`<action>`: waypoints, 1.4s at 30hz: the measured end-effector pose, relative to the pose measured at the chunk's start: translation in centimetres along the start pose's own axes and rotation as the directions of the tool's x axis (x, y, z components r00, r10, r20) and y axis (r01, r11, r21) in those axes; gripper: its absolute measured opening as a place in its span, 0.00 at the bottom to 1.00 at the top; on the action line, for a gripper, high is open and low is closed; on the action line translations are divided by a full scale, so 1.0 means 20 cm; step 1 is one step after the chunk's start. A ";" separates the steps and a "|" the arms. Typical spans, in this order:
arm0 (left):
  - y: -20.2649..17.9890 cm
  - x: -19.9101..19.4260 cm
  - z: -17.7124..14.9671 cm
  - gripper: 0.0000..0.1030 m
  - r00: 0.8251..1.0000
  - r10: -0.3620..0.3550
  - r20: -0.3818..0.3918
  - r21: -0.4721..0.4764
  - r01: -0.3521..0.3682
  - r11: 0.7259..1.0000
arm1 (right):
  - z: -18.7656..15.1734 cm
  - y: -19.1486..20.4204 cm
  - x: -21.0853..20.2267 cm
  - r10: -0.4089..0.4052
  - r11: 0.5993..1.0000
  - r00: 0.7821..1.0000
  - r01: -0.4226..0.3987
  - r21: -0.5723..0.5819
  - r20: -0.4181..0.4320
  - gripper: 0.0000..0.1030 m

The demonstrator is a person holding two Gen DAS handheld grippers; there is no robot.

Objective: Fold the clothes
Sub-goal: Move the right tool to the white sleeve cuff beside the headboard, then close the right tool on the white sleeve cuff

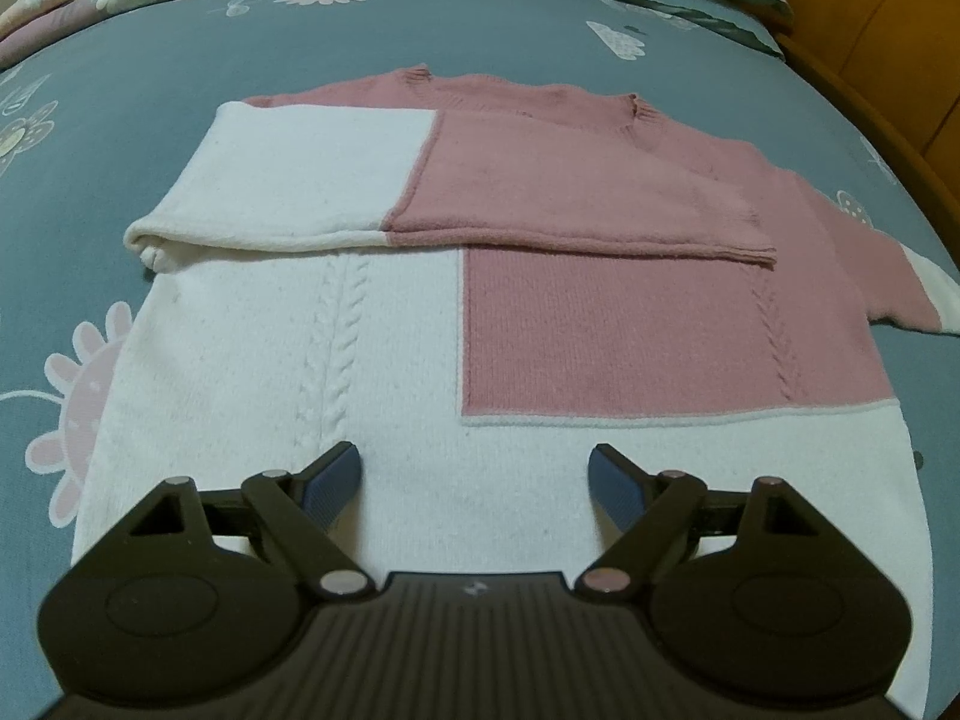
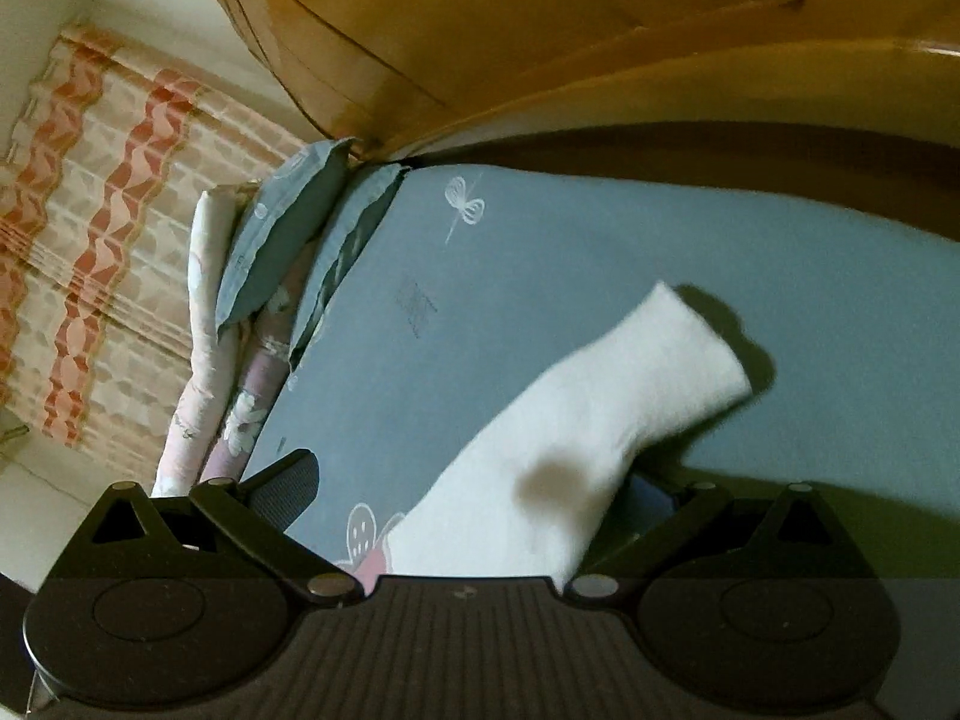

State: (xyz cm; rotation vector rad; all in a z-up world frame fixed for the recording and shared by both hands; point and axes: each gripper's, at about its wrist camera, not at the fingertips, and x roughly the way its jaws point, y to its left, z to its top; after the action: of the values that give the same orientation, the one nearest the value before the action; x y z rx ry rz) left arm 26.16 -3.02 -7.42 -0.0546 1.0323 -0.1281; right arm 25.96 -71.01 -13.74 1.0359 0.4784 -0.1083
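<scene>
Clearly mid-fold: pink-and-white cable-knit sweater (image 1: 420, 276) lay flat on the grey-blue flower-print bed sheet (image 1: 180, 60), hem nearest the left gripper (image 1: 475, 483). One sleeve (image 1: 372, 180) was already laid across the chest, white cuff end to the left side of the view, probably to square the body up before folding. Left gripper hovered over the white hem band, jaws wide, nothing between them; likely waiting to pinch the hem once the other sleeve is in. In the right wrist view, the right gripper (image 2: 474, 480) was also spread wide, the white sleeve end (image 2: 576, 432) draped between its fingers, not visibly pinched. Cuff stuck out above the sheet, casting a shadow. Pillows (image 2: 282, 240) were stacked by the wooden headboard (image 2: 540, 30)
</scene>
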 end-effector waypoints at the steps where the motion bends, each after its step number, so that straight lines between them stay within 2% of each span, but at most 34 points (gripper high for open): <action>1: 0.00 0.00 0.00 0.81 1.000 0.000 -0.001 0.001 0.000 1.000 | 0.00 -0.01 0.00 0.005 1.000 1.000 -0.005 -0.005 0.002 1.00; 7: 0.01 0.00 0.00 0.81 1.000 -0.007 -0.003 -0.007 0.007 1.000 | 0.04 -0.02 0.06 0.052 0.997 0.999 -0.051 -0.065 0.015 1.00; 12: 0.01 -0.01 0.00 0.81 1.000 -0.007 0.002 -0.001 0.007 1.000 | 0.02 -0.01 0.06 0.061 0.997 0.998 -0.060 -0.050 0.030 1.00; 17: 0.03 -0.01 -0.01 0.81 1.000 -0.023 0.012 -0.011 0.023 1.000 | -0.06 0.02 0.02 0.068 0.977 0.997 -0.072 -0.201 -0.025 1.00; 22: 0.03 0.00 0.00 0.81 1.000 -0.022 0.009 0.001 0.022 1.000 | 0.02 -0.02 0.05 0.091 0.992 0.995 -0.086 -0.093 0.040 1.00; 27: 0.05 -0.01 -0.01 0.81 0.999 -0.046 0.018 -0.007 0.046 0.999 | -0.03 0.03 0.07 0.027 0.991 0.997 -0.017 -0.132 0.073 0.99; 30: 0.06 0.00 0.01 0.81 0.998 -0.056 0.007 -0.010 0.056 0.998 | -0.06 0.05 0.08 -0.033 0.985 0.995 0.048 -0.165 0.095 0.92; 32: 0.06 0.00 0.02 0.81 0.999 -0.053 -0.001 -0.007 0.053 0.999 | -0.07 0.05 0.07 -0.076 0.983 0.991 0.093 -0.159 0.110 0.76; 33: 0.05 0.00 0.02 0.81 0.999 -0.050 -0.004 -0.004 0.050 0.999 | -0.07 0.05 0.06 -0.096 0.983 0.988 0.113 -0.148 0.119 0.71; 35: 0.05 0.00 0.02 0.81 0.999 -0.044 -0.009 0.005 0.044 0.999 | -0.08 0.03 0.04 -0.125 0.983 0.983 0.142 -0.118 0.135 0.53; 39: 0.04 0.00 0.02 0.81 0.999 -0.037 -0.016 0.021 0.037 0.999 | -0.09 0.00 0.03 -0.151 0.980 0.979 0.166 -0.107 0.139 0.36; 41: 0.04 0.00 0.02 0.81 0.999 -0.039 -0.018 0.021 0.039 0.999 | -0.09 0.00 0.03 -0.163 0.978 0.978 0.178 -0.112 0.129 0.16; 42: 0.04 0.00 0.02 0.81 0.999 -0.039 -0.019 0.022 0.040 0.999 | -0.09 0.00 0.03 -0.169 0.976 0.978 0.183 -0.114 0.122 0.14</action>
State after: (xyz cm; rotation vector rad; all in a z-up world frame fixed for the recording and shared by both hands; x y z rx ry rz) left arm 26.56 -2.20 -7.25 -0.0537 1.0483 -0.1765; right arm 25.92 -69.37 -14.77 0.8584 0.4685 -0.2896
